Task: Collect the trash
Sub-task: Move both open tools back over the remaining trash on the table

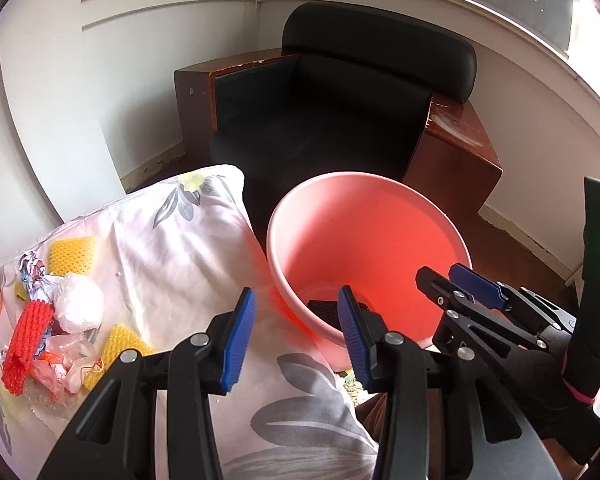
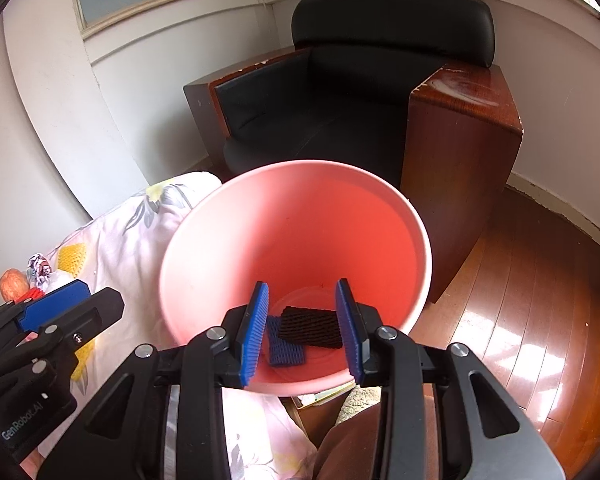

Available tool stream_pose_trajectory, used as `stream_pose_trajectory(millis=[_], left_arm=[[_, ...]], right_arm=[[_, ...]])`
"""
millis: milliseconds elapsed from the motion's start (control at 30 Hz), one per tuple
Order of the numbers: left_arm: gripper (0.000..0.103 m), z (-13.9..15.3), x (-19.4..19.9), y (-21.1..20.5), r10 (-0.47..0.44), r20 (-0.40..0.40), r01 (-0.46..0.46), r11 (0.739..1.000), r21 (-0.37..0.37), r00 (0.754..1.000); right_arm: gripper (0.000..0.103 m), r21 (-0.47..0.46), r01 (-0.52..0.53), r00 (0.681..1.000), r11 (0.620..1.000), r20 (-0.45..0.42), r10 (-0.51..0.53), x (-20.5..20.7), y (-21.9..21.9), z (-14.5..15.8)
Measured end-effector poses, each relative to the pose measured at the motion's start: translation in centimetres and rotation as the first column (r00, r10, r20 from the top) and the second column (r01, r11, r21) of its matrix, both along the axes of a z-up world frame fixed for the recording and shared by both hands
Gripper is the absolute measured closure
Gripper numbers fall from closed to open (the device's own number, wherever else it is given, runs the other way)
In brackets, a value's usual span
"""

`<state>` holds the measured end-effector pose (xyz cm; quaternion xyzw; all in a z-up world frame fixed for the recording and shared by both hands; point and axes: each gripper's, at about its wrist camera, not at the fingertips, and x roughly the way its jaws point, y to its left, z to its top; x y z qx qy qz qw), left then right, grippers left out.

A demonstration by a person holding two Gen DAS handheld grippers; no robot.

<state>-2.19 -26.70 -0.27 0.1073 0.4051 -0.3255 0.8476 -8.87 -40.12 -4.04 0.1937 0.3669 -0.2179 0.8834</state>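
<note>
Hovering over the pink bin (image 2: 296, 220), both the right gripper (image 2: 302, 328) and left gripper (image 1: 296, 336) gape empty, while wrappers (image 1: 56, 320) heaped on the floral sheet (image 1: 172, 248) could scatter under a careless grab.

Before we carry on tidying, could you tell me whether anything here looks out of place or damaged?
A heap of trash, foam nets and crumpled wrappers, lies on the floral bedding rather than in the pink bin. The armchair's wooden armrest looks scuffed, its finish worn pale.
</note>
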Motion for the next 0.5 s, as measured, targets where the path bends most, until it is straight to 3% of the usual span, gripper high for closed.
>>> stream_pose_trajectory(millis=[500], left_arm=[[0.061, 0.7, -0.5, 4.9, 0.099, 0.05, -0.098, 0.995, -0.032, 0.994]], right_arm=[[0.067, -0.072, -0.096, 0.992, 0.993, 0.07, 0.101, -0.6, 5.9, 1.0]])
